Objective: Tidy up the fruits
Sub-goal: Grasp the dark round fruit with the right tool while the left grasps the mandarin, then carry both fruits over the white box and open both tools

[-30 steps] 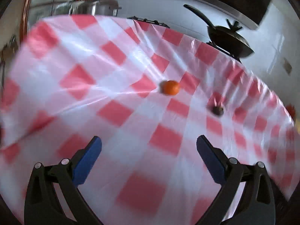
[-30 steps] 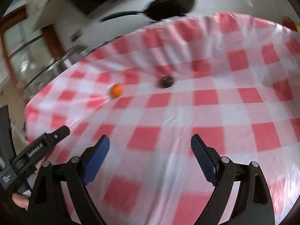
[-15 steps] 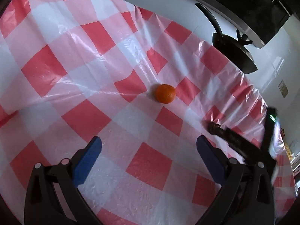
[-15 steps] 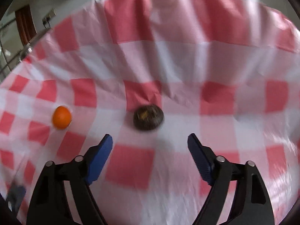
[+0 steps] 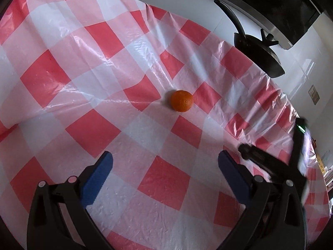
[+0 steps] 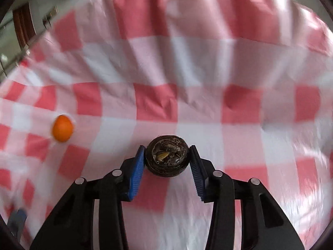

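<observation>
At lower centre, the right gripper (image 6: pixel 167 158), jaws just closing, clamps the dark round fruit (image 6: pixel 167 158); it should lift straight. The left gripper (image 5: pixel 164 176) stands apart, empty.

Red-white checked tablecloth (image 5: pixel 100 79), orange fruit (image 5: pixel 181 101), dark-brown fruit (image 6: pixel 167 159)

Counts, placed relative to the orange (image 5: pixel 182 100):

- oranges: 1, on the bench (image 5: pixel 83 66) under a red-and-white checked cloth.
- dark round fruits (image 6: pixel 167 159): 1, right of the orange in the right wrist view.
- tongs: 2, left tongs (image 5: pixel 164 175) nearer than the orange, right tongs (image 6: pixel 167 163) to its right.
- black pans (image 5: pixel 258 54): 1, beyond the orange, off the bench.
</observation>
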Demonstrator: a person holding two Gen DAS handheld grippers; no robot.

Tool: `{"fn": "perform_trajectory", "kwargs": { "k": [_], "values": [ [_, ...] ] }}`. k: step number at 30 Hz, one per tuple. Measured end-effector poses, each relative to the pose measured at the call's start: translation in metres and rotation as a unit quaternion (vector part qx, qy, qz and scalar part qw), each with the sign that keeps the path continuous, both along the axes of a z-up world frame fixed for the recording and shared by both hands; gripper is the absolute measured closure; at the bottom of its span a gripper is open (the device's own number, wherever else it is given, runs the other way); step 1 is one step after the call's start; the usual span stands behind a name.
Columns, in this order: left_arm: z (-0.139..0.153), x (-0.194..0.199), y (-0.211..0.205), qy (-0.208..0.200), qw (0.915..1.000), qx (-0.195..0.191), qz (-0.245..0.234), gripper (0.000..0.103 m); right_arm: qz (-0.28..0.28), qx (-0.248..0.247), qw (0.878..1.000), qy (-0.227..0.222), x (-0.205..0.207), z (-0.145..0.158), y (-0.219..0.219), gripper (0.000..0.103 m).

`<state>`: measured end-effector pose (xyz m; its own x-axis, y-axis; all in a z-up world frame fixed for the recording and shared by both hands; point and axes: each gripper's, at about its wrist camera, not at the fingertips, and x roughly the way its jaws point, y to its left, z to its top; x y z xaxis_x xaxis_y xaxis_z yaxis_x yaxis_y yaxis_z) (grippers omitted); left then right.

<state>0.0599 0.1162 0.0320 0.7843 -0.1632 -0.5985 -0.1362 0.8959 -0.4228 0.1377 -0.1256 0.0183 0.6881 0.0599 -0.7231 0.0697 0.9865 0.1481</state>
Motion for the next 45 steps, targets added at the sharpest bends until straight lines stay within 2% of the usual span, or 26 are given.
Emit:
{"fn": "perform_trajectory", "kwargs": {
  "k": [4, 10, 12, 15, 20, 22, 24, 25, 28, 29, 30, 31, 32, 33, 34, 36, 41, 45],
  "values": [
    [0.0, 0.0, -0.002, 0.001, 1.0, 0.004, -0.005, 0.002, -0.034, 0.052, 0.997, -0.037, -0.042, 0.004, -0.03, 0.061],
    [0.001, 0.001, -0.007, 0.008, 0.9997, 0.017, -0.015, 0.002, -0.076, 0.125, 0.988, -0.057, -0.05, -0.001, -0.067, 0.061],
    [0.002, 0.0, -0.012, 0.01, 0.9993, 0.032, -0.014, 0.002, -0.079, 0.151, 0.983, -0.061, -0.05, -0.002, -0.078, 0.061],
    [0.003, 0.007, -0.023, 0.025, 0.9977, 0.06, -0.019, 0.002, -0.073, 0.163, 0.982, -0.065, -0.049, 0.002, -0.075, 0.061],
    [0.013, 0.059, -0.051, 0.043, 0.9872, 0.148, -0.04, 0.002, -0.074, 0.173, 0.98, -0.065, -0.042, 0.001, -0.071, 0.061],
    [0.014, 0.09, -0.056, 0.053, 0.9854, 0.159, -0.033, 0.004, -0.074, 0.175, 0.98, -0.066, -0.043, 0.001, -0.072, 0.06],
    [0.012, 0.116, -0.057, 0.066, 0.9855, 0.153, -0.033, 0.008, -0.075, 0.177, 0.979, -0.066, -0.043, 0.0, -0.072, 0.06],
    [0.01, 0.13, -0.06, 0.074, 0.9834, 0.162, -0.034, 0.012, -0.075, 0.176, 0.979, -0.065, -0.043, 0.0, -0.072, 0.06],
    [0.0, 0.163, -0.073, 0.097, 0.9677, 0.23, -0.033, 0.021, -0.077, 0.177, 0.979, -0.066, -0.044, 0.001, -0.072, 0.06],
    [-0.003, 0.169, -0.075, 0.103, 0.9643, 0.242, -0.034, 0.022, -0.078, 0.178, 0.979, -0.067, -0.044, 0.001, -0.072, 0.06],
    [-0.006, 0.175, -0.077, 0.11, 0.9607, 0.253, -0.033, 0.026, -0.077, 0.178, 0.979, -0.067, -0.044, 0.001, -0.071, 0.06],
    [-0.012, 0.18, -0.078, 0.121, 0.9556, 0.266, -0.035, 0.035, -0.077, 0.178, 0.979, -0.067, -0.044, 0.001, -0.071, 0.06],
    [-0.013, 0.18, -0.078, 0.115, 0.9563, 0.265, -0.042, 0.039, -0.077, 0.178, 0.979, -0.067, -0.043, 0.001, -0.071, 0.06],
    [-0.013, 0.179, -0.077, 0.115, 0.9574, 0.261, -0.047, 0.055, -0.077, 0.178, 0.979, -0.067, -0.043, 0.001, -0.071, 0.06],
    [-0.012, 0.174, -0.075, 0.111, 0.9601, 0.251, -0.052, 0.058, -0.076, 0.178, 0.979, -0.067, -0.043, 0.001, -0.071, 0.06],
    [-0.008, 0.16, -0.069, 0.095, 0.9674, 0.23, -0.045, 0.059, -0.075, 0.178, 0.979, -0.067, -0.043, 0.001, -0.071, 0.06],
    [0.013, 0.089, -0.054, 0.037, 0.9844, 0.17, -0.03, 0.059, -0.073, 0.181, 0.978, -0.067, -0.043, 0.001, -0.07, 0.061],
    [0.029, 0.041, -0.041, 0.018, 0.9876, 0.155, -0.022, 0.059, -0.068, 0.19, 0.977, -0.071, -0.042, 0.0, -0.072, 0.061]
  ]
}}
